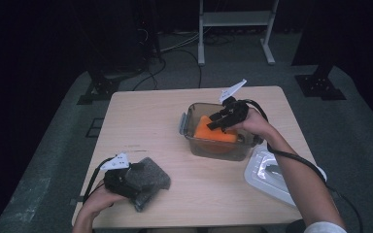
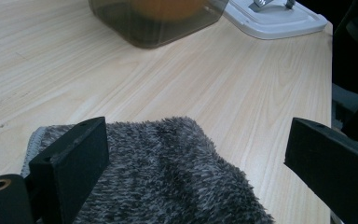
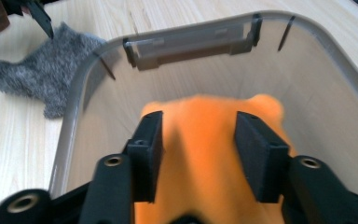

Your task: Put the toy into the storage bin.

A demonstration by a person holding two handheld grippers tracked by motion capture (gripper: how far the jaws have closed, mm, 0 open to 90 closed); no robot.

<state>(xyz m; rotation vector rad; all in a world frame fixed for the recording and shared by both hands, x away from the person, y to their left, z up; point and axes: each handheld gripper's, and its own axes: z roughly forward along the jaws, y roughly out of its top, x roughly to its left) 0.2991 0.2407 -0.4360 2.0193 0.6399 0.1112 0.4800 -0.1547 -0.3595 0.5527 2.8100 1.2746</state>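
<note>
Two hand-held grippers were mine: the right hand-held gripper, inside the clear tub, straddled the orange cloth with jaws parted; the left hand-held gripper stood spread over the grey cloth, well apart from the tub.

You are working at a light wooden table with visible grain. Directly on it sit a clear brownish container towards the far right, a white lid just beside it at the right edge, and a grey fuzzy cloth near you on the left.
</note>
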